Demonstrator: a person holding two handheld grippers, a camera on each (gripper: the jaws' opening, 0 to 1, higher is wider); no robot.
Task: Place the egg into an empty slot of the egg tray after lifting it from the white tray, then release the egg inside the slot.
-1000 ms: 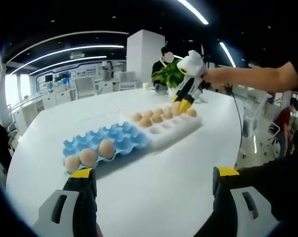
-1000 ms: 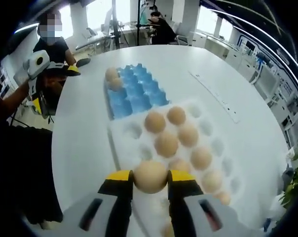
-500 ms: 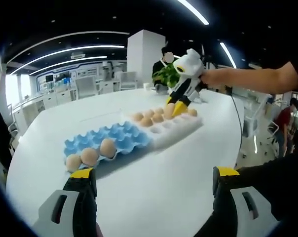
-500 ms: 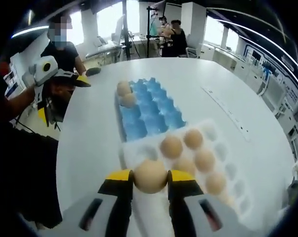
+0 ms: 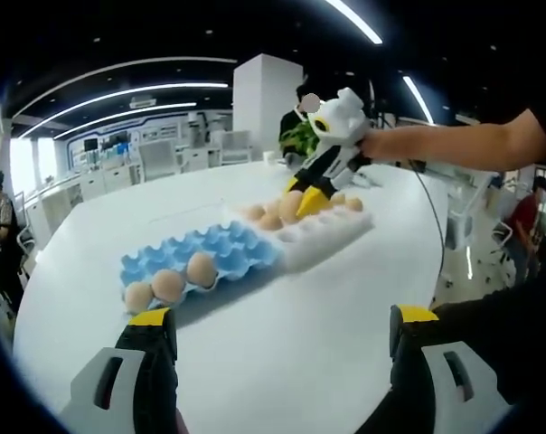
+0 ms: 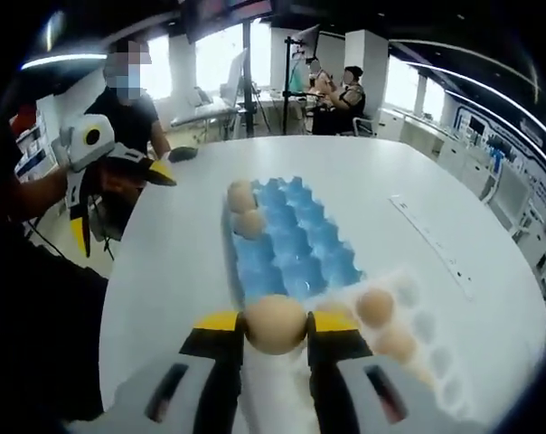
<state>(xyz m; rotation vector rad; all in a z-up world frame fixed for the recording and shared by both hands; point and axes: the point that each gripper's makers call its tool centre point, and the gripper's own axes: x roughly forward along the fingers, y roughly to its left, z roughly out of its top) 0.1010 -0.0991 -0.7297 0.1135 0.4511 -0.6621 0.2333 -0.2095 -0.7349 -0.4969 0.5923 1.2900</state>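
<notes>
Egg [image 6: 275,325] between right tongs [image 6: 276,327], underside hidden.

No text, label, brand, number or sign can be read in either gripper view.

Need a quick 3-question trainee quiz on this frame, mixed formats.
1. True or false: the right tongs are shut on an egg.
2. How many eggs sit in the blue egg tray in the left gripper view?
3. Multiple choice: the left tongs are (a) open and holding nothing, (b) shut on an egg, (c) pressed onto the white tray.

Key:
1. True.
2. Three, in a row at one end.
3. a.
</notes>
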